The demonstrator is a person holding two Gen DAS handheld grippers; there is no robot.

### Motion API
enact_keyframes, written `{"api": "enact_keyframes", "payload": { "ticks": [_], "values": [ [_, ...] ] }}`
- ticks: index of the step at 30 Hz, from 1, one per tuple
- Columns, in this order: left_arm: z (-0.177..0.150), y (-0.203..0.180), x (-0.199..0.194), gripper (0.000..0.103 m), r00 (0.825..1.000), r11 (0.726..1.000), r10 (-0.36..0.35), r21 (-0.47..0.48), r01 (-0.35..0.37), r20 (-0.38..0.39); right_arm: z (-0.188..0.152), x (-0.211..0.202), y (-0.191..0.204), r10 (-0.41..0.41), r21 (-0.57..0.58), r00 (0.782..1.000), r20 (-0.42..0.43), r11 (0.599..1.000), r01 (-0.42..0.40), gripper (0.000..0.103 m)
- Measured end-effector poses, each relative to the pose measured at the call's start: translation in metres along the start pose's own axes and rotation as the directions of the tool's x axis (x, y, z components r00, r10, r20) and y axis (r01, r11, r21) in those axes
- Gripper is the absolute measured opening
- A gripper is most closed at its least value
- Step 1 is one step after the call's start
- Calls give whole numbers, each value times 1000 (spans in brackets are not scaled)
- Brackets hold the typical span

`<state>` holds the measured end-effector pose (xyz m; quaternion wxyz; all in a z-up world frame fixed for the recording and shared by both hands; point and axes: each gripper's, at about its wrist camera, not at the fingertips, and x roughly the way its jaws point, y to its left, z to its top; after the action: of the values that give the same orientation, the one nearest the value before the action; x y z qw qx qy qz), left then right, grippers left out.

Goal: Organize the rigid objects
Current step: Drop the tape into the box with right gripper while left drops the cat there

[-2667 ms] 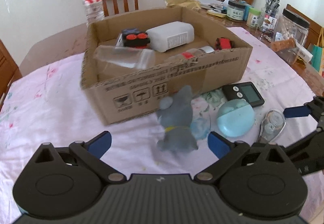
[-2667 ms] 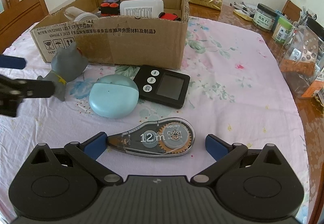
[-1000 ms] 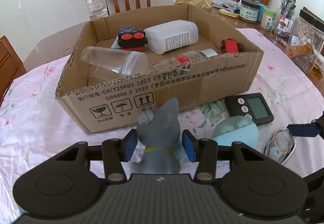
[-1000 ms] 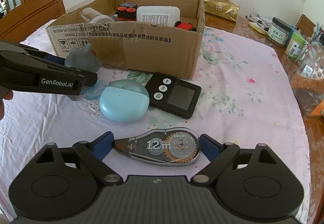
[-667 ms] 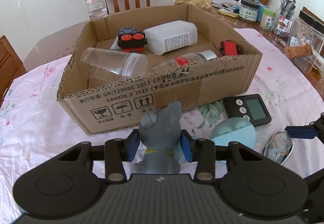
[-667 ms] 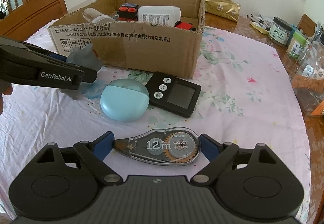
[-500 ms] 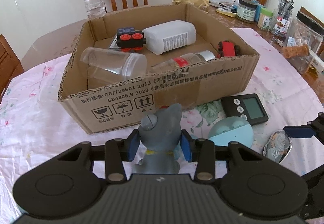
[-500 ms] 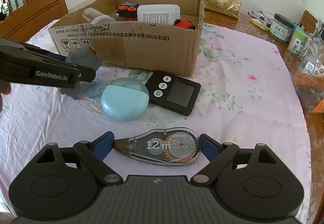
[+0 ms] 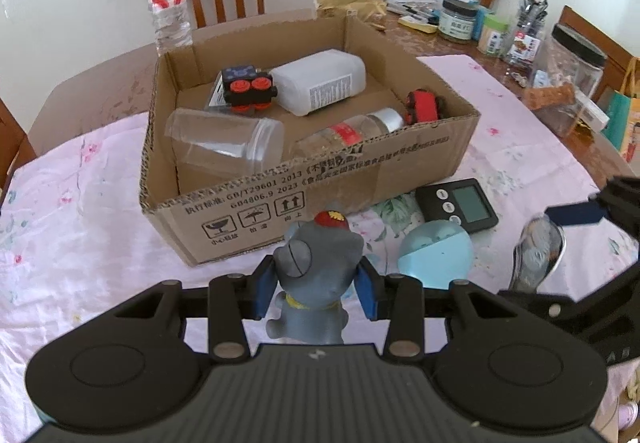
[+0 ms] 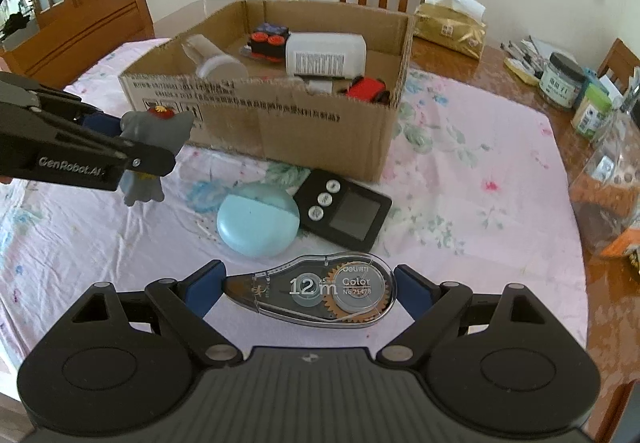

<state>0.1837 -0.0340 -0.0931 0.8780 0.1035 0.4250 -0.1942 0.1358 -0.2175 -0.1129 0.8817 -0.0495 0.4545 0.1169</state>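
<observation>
While bare pink tablecloth (image 9: 80,211) lay open at the left, the left gripper (image 9: 316,283) was clamped on a grey cat figurine (image 9: 316,275), its blue pads pressing both flanks just short of the cardboard box (image 9: 360,179). In the right wrist view the figurine (image 10: 154,139) hung clear of the cloth, near the box's front left corner. Further right, a pale blue round case (image 9: 436,255) and a black digital timer (image 9: 460,203) crowded the cloth below the box's front wall, the case touching the timer's near corner. At the far right, the right gripper (image 10: 310,293) gripped a clear correction tape dispenser (image 10: 316,297) end to end. Jars and papers lined the table's far right edge. A second earlier both items sat lower; since then both grippers had risen and the box appeared further below them. Only the left wrist view showed the box's full contents: a clear plastic jar (image 9: 224,143), a red-wheeled toy (image 9: 246,91), a white bottle (image 9: 320,83), a glass bottle (image 9: 348,135) and a red toy car (image 9: 422,107). Only the right wrist view showed the dispenser's label.
</observation>
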Motion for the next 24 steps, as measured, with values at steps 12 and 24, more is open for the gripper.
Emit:
{"api": "enact_keyframes", "payload": {
  "ticks": [12,24],
  "values": [
    [15,10,-42,41,998,995,-66,71,65,3,56,-28,-2,34,-54,996,84,998,-29,93],
    [39,23,-61,41,997,991,-69,114,64,38,138,19,-9,22,-29,992,126,999,-19,93]
  ]
}}
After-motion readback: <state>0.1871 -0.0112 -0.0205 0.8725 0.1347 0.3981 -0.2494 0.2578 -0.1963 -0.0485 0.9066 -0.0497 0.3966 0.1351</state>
